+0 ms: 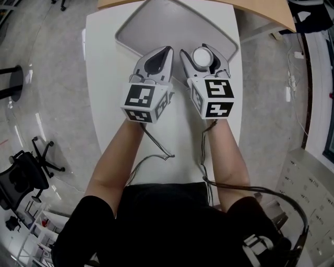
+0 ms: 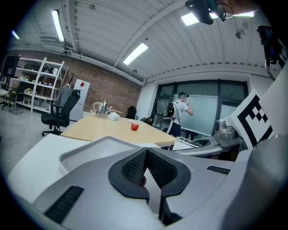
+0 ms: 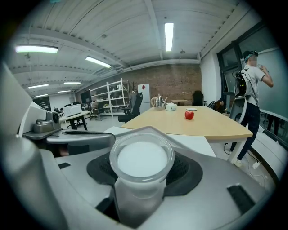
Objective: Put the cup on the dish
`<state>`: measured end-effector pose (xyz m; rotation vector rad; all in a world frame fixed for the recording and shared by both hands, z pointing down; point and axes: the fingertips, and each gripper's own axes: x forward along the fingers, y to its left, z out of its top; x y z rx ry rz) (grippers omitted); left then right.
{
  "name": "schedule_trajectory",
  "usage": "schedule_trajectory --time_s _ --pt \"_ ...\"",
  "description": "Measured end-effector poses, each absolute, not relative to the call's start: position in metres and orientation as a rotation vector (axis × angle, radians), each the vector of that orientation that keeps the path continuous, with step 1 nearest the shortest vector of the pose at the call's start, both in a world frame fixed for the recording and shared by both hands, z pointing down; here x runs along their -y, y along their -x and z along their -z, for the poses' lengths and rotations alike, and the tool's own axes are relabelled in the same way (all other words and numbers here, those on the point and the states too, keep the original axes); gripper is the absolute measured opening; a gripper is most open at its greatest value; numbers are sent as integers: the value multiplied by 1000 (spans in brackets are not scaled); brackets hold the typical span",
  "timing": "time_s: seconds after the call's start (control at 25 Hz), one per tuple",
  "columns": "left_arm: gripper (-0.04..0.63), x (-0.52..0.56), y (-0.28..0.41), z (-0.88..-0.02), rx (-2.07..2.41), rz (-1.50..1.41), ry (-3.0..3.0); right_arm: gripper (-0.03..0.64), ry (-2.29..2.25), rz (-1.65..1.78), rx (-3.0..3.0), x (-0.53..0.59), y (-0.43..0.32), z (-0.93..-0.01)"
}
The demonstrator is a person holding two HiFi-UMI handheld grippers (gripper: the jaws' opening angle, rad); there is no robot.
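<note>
A translucent cup point(image 1: 202, 57) with a white inside stands upright between the jaws of my right gripper point(image 1: 200, 50), which is shut on it. In the right gripper view the cup point(image 3: 141, 161) fills the middle, mouth towards the camera. The dish is a grey tray point(image 1: 172, 26) on the white table point(image 1: 104, 78); both grippers hover over its near edge. Beside the right one, my left gripper point(image 1: 168, 50) has its jaws closed at the tips, holding nothing that I can see. The left gripper view shows the tray point(image 2: 90, 150) just ahead of the left gripper point(image 2: 146, 151).
A wooden table point(image 1: 261, 10) stands beyond the white one, with a red apple point(image 3: 189, 114) on it. An office chair point(image 1: 31, 167) is on the floor at the left. A person point(image 3: 252, 90) stands by the windows at the far right.
</note>
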<state>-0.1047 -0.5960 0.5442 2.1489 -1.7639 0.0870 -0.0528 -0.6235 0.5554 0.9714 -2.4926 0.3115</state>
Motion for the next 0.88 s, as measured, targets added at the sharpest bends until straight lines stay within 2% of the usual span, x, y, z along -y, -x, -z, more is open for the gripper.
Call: schedule_trajectory --time_s 0.88 --pt "-2 653 139 -587 1778 -107 -2176 251 -970 -291 2533 672 87 -595"
